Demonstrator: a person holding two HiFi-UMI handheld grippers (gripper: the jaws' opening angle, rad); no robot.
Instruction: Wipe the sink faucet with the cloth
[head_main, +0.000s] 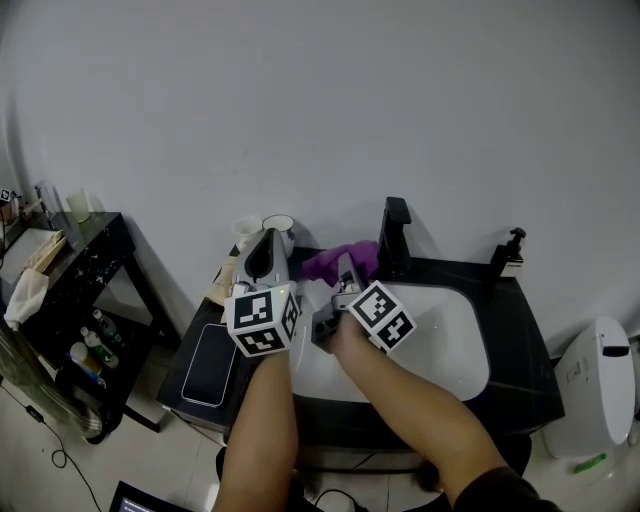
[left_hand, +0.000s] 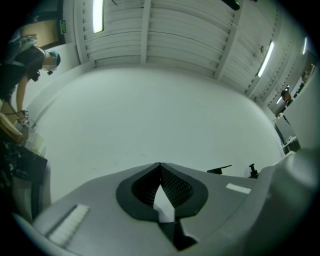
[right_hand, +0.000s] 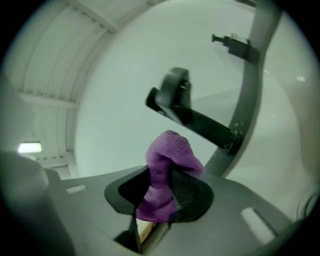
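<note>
My right gripper (head_main: 347, 268) is clamped on the purple cloth (head_main: 341, 259). In the right gripper view the gripper (right_hand: 161, 192) shows both pads pressed into the cloth (right_hand: 167, 170), which bunches up between them and pokes out past the tips in a rounded lump. The cloth hangs in the air just left of the black faucet (head_main: 395, 236), close to it; I cannot tell whether they touch. In the right gripper view the faucet (right_hand: 182, 102) stands beyond the cloth, its spout reaching over the lump.

My left gripper (head_main: 266, 244) points toward the wall at the left end of the bench (head_main: 520, 385), over the two cups (head_main: 264, 229) there. In its own view the left gripper (left_hand: 160, 167) has its tips meeting, with only a thin sliver of light lower down and nothing between them.

The faucet sits at the back edge of the white sink (head_main: 445, 345), set in the black bench. A soap bottle (head_main: 511, 254) stands at the back right corner. A phone (head_main: 210, 351) lies flat at the left end of the bench, under my left forearm. A black side table (head_main: 85, 268) stands further left, well apart from the sink.
</note>
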